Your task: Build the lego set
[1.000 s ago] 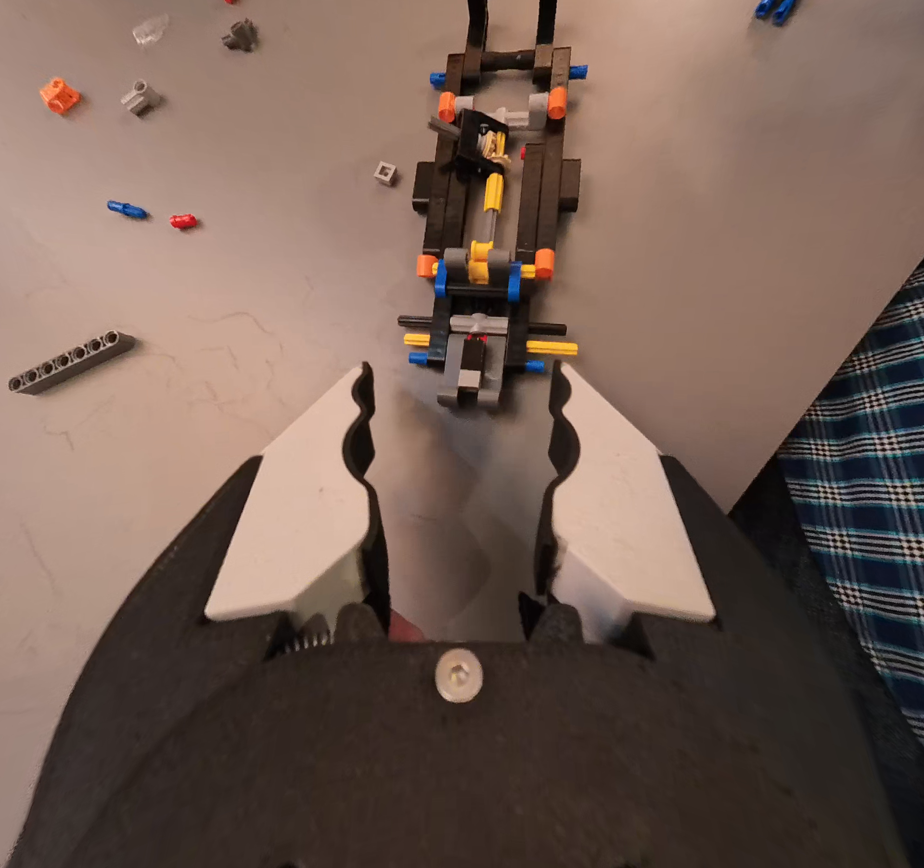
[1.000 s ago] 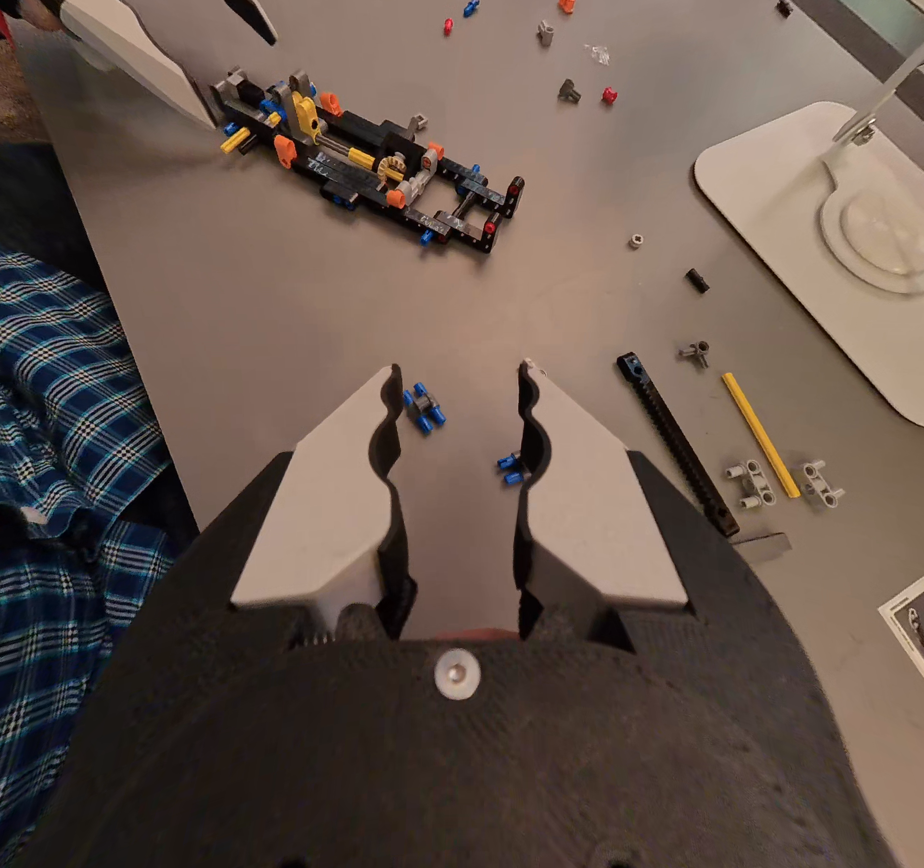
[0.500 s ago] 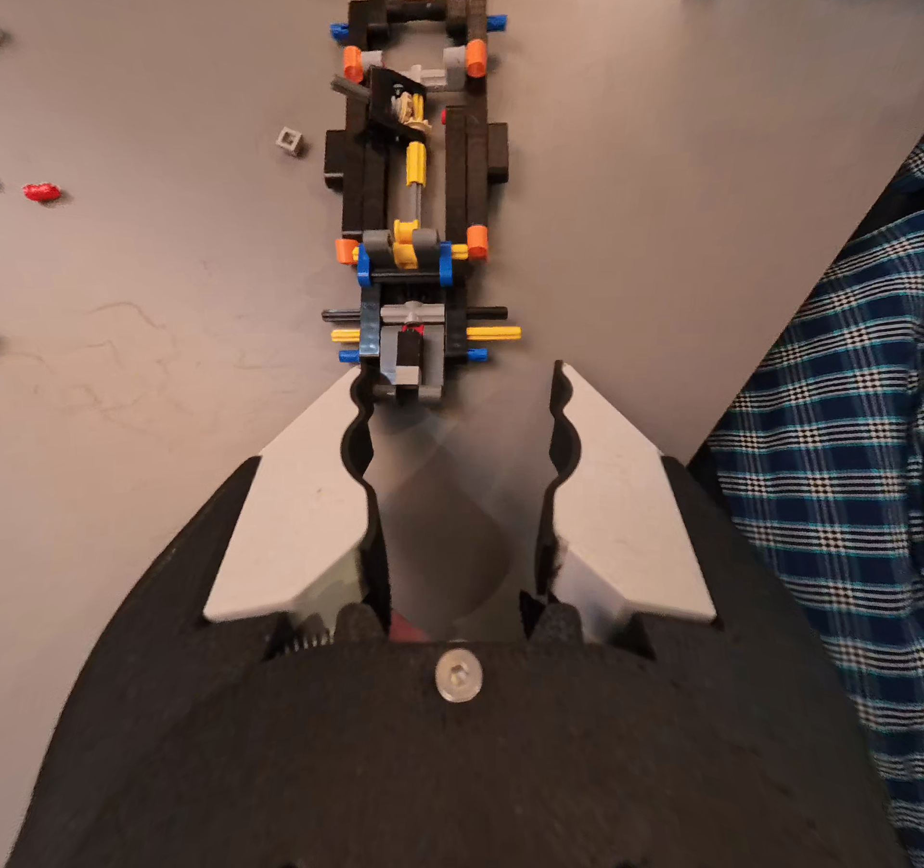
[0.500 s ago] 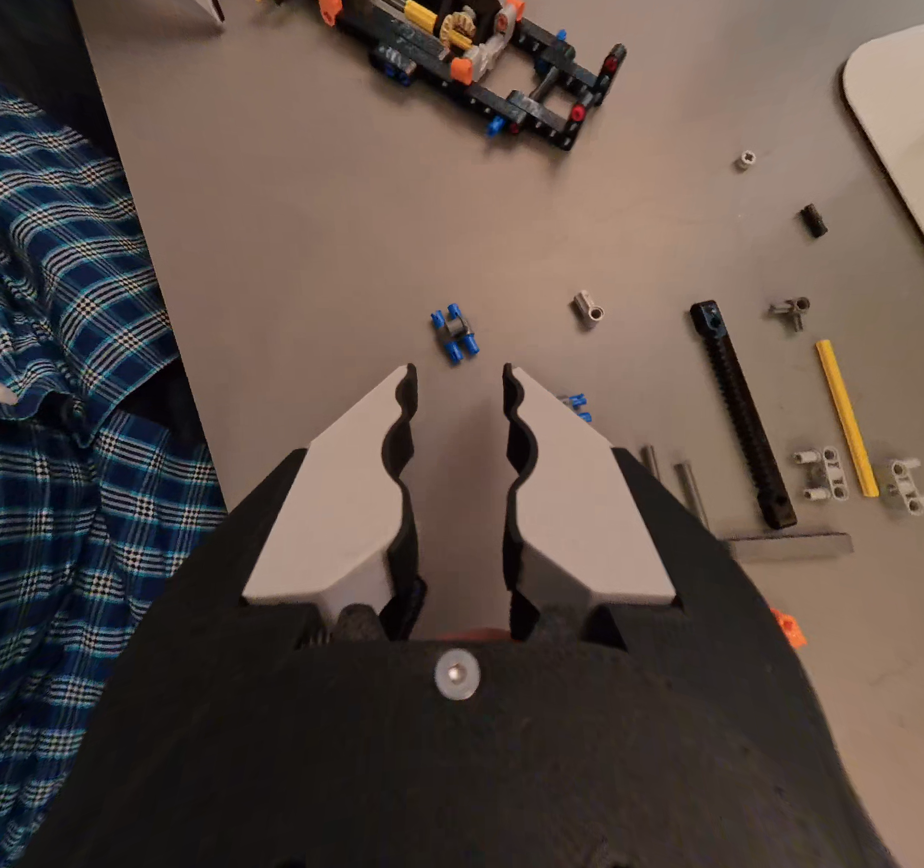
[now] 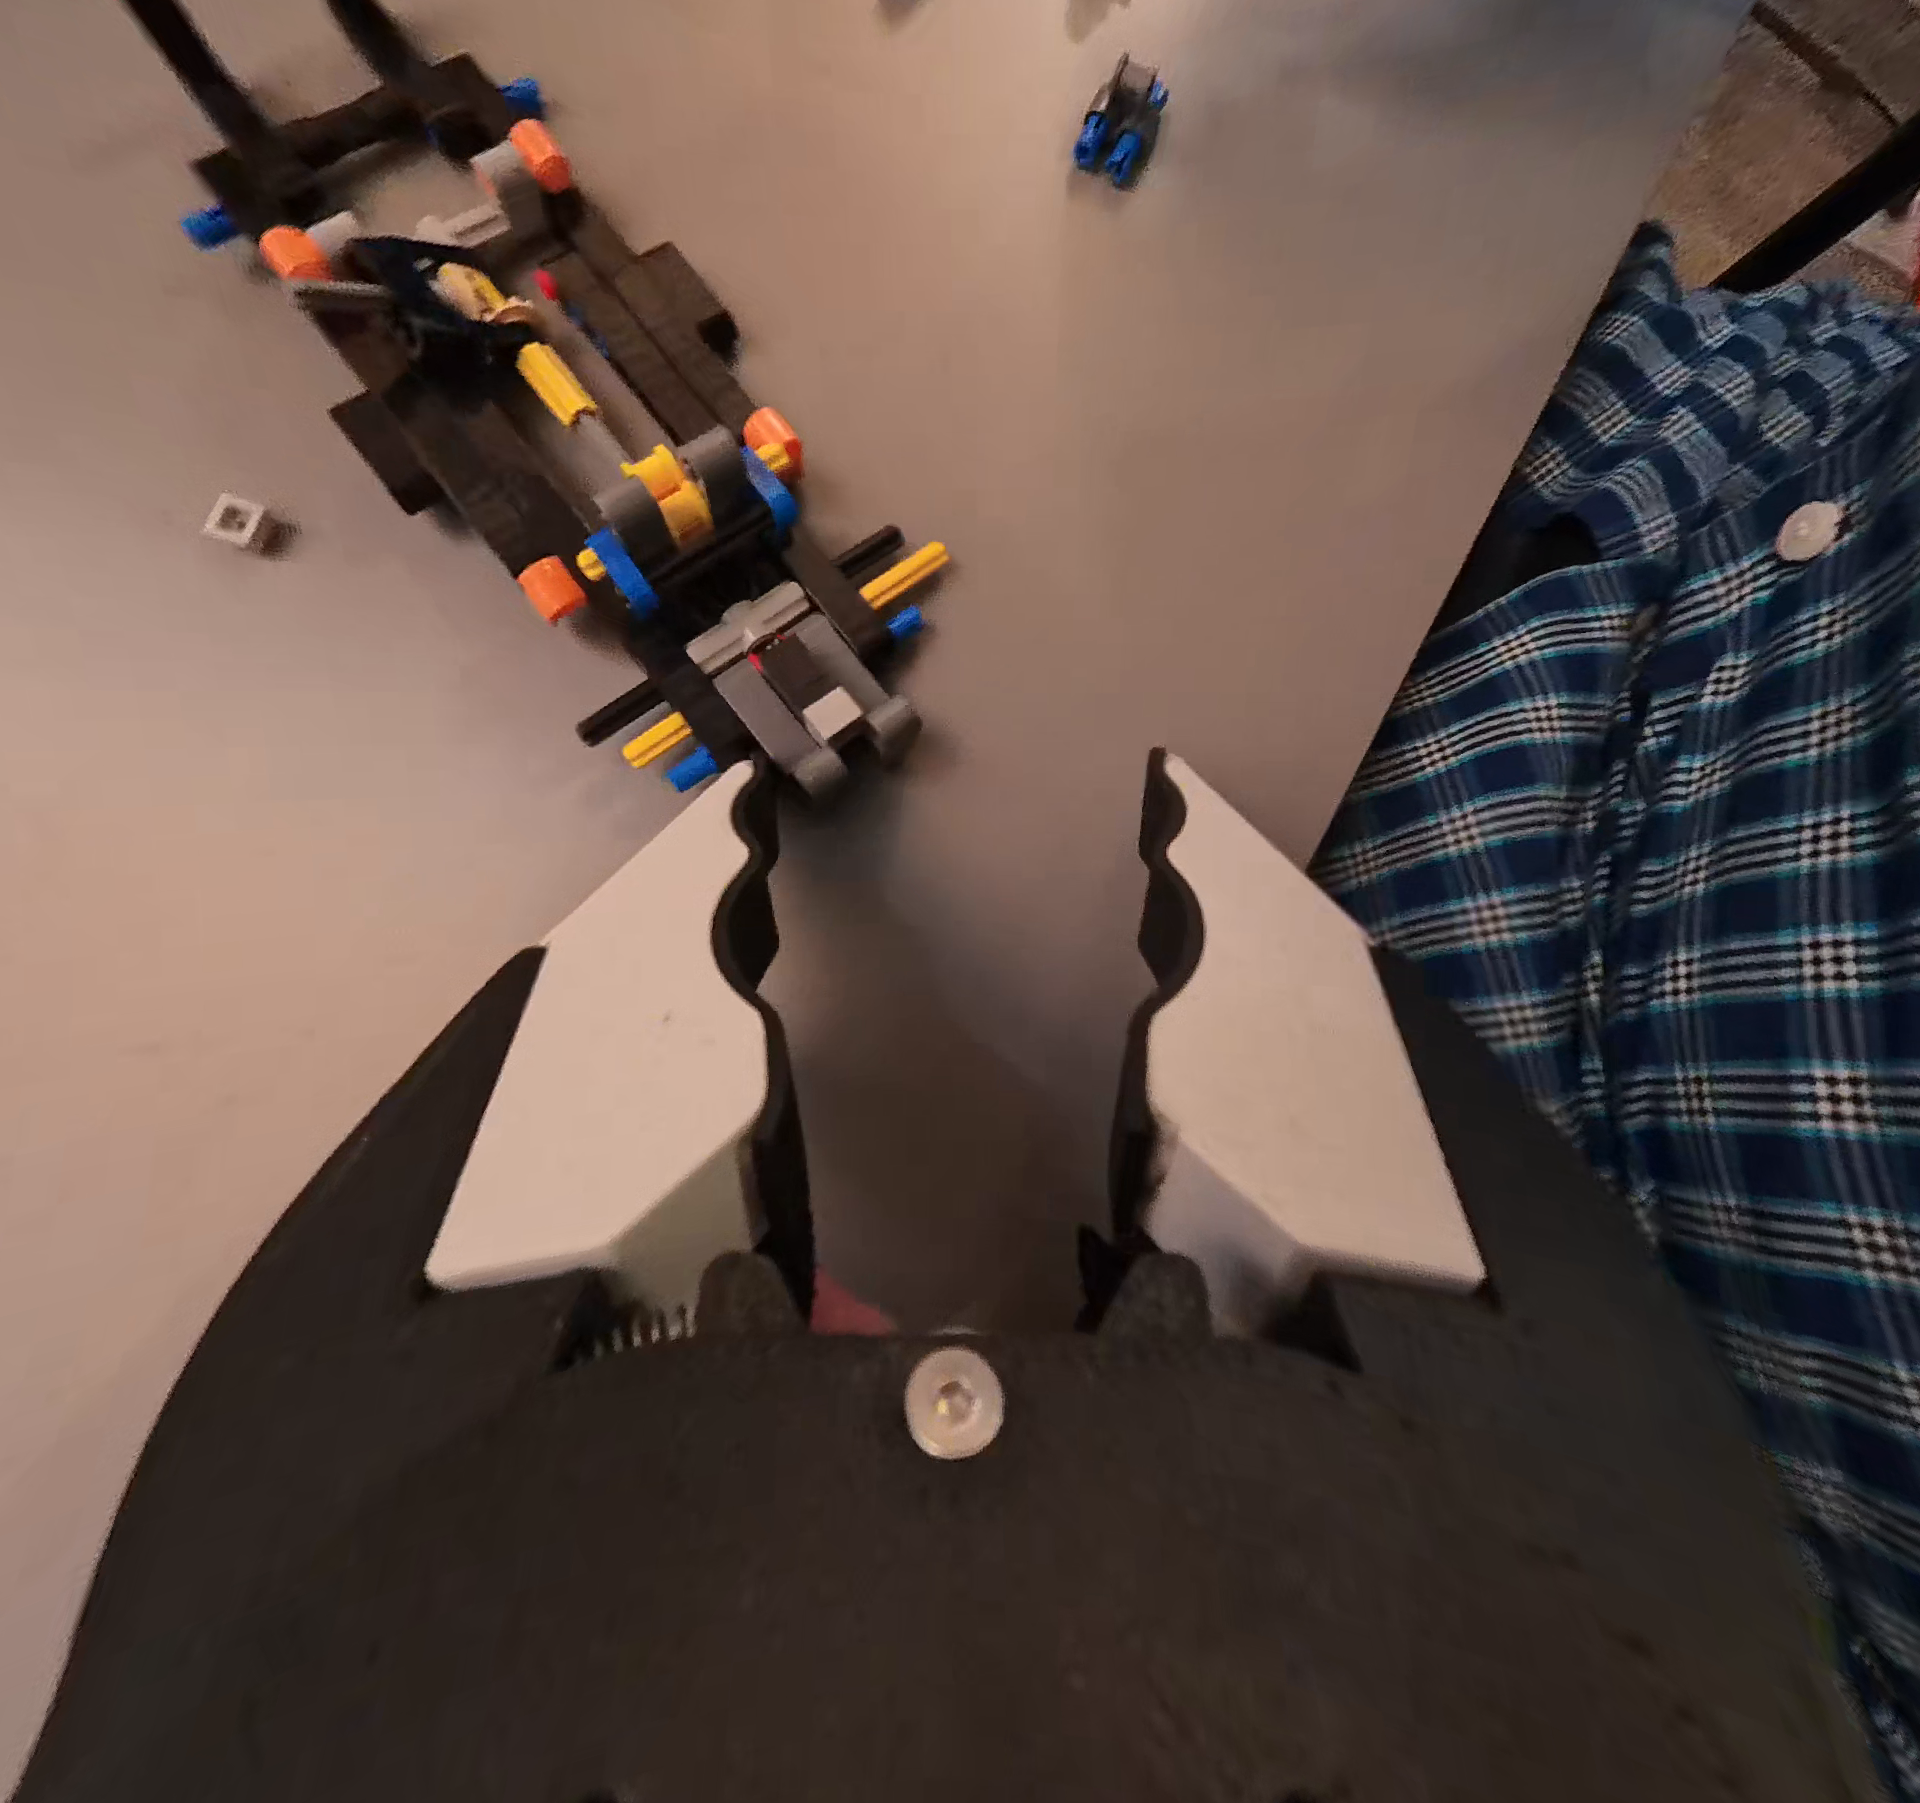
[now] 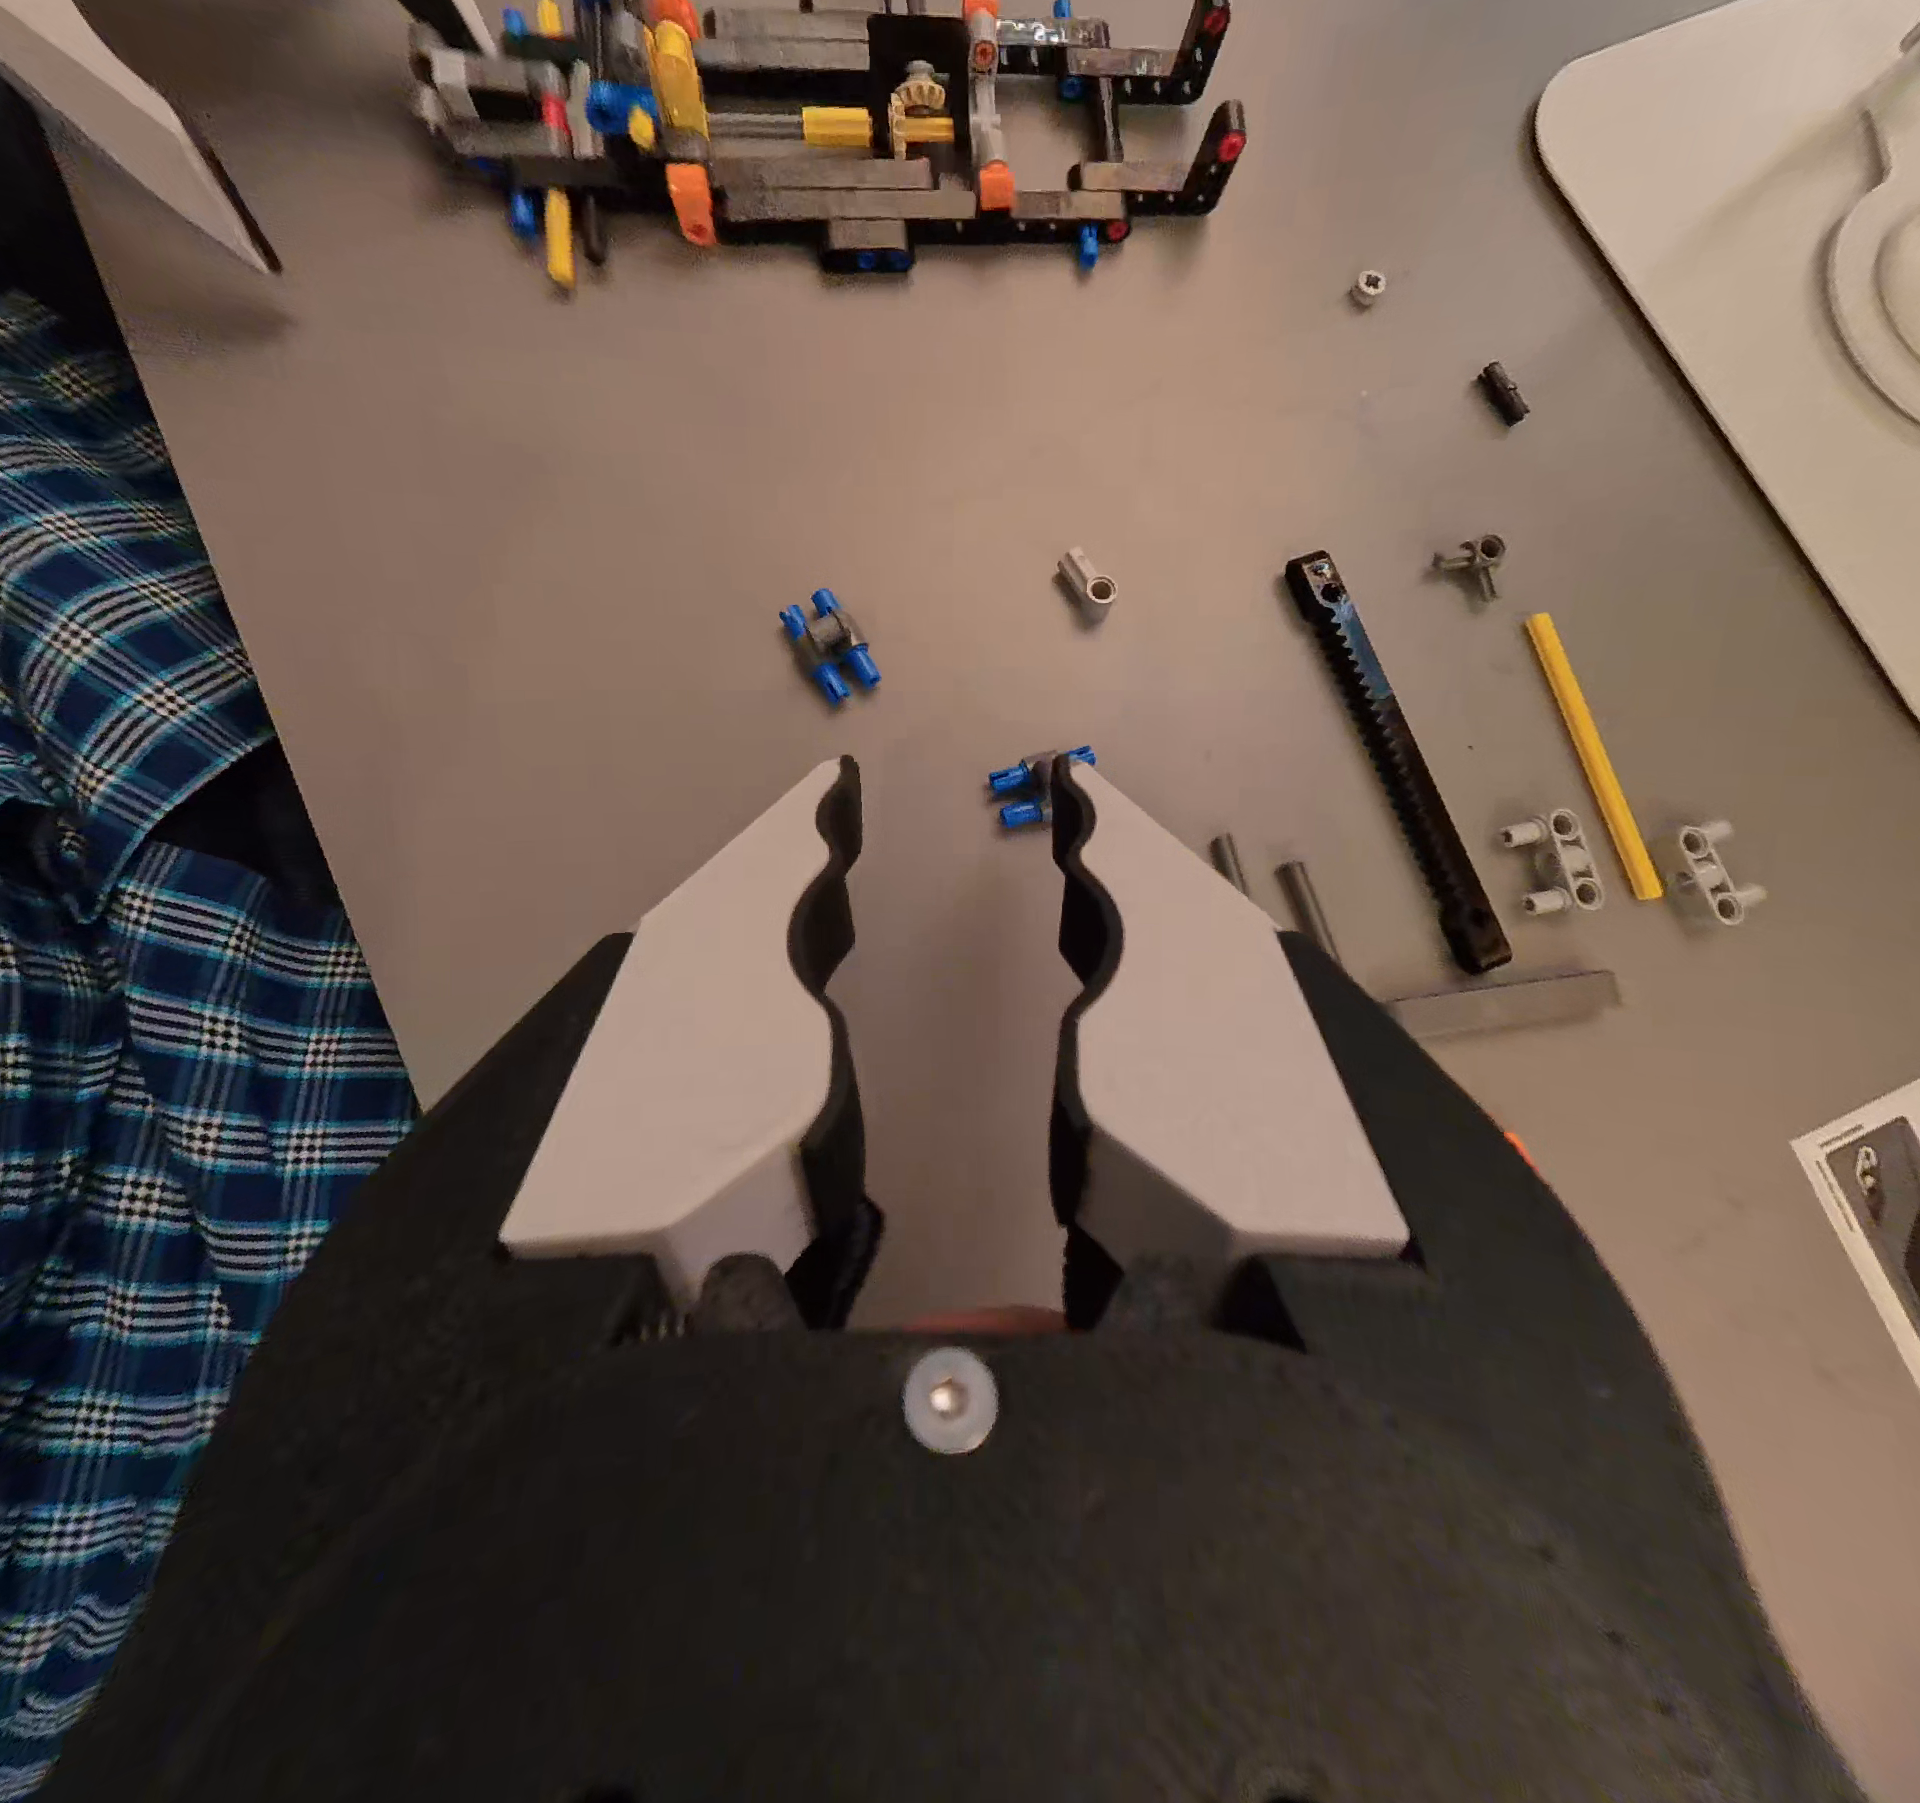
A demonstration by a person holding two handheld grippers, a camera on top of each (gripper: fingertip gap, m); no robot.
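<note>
Left gripper jaws wide apart; right gripper jaws parted, empty

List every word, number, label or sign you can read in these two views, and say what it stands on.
Printed page at the table's near right corner: small print beside a picture, too small and blurred to read.
Lego chassis: no writing visible.
Black toothed rack and the loose pieces: none visible.
Table and white base: none visible.
So nothing can be quoted.

Bare table is lying open between the chassis and two blue-pinned connectors; a toothed rack is crowding the right.
</note>
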